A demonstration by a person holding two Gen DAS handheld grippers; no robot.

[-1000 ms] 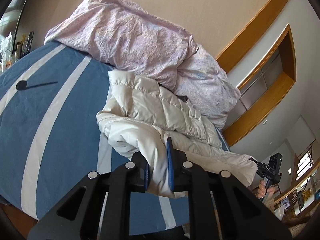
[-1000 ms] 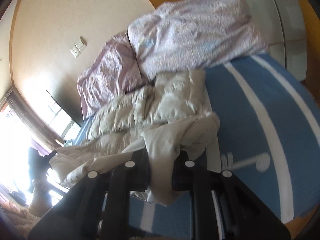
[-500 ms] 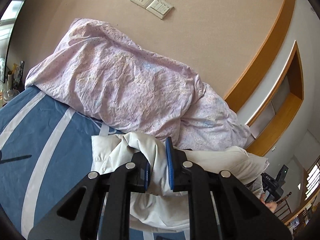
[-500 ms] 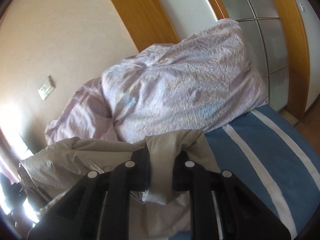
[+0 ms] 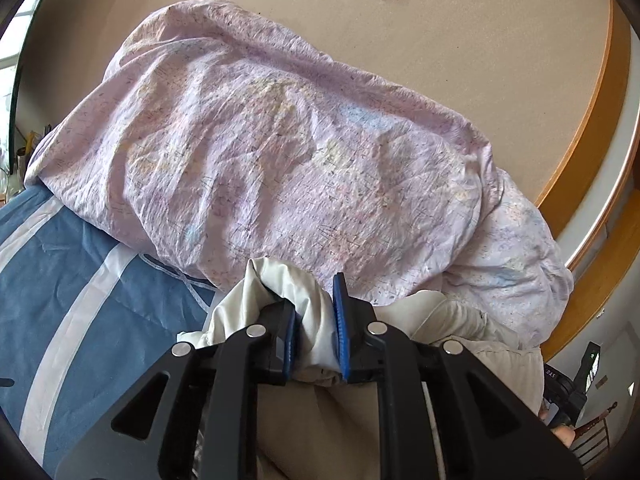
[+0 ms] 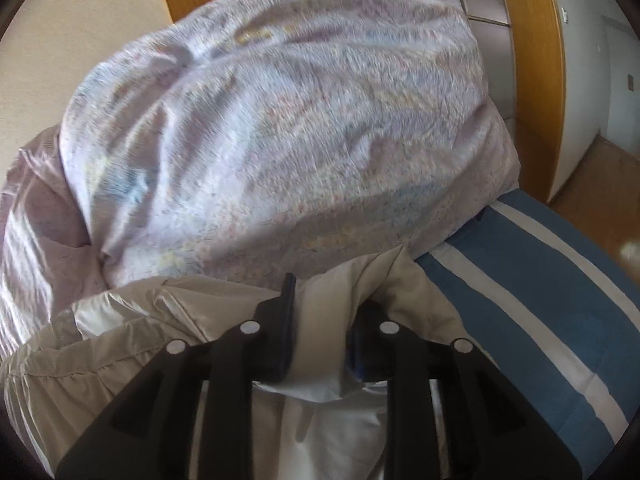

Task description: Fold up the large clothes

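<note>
The left gripper (image 5: 314, 332) is clamped on a bunched fold of the cream-white quilted puffer jacket (image 5: 448, 320), its blue-padded fingers (image 5: 340, 328) pressing the fabric from both sides. The right gripper (image 6: 322, 320) likewise pinches a raised fold of the jacket (image 6: 132, 332). The garment lies on the blue bedsheet with white stripes (image 5: 60, 288), pushed up against the crumpled lilac floral duvet (image 5: 280, 152) heaped before the beige wall (image 5: 460, 28).
</note>
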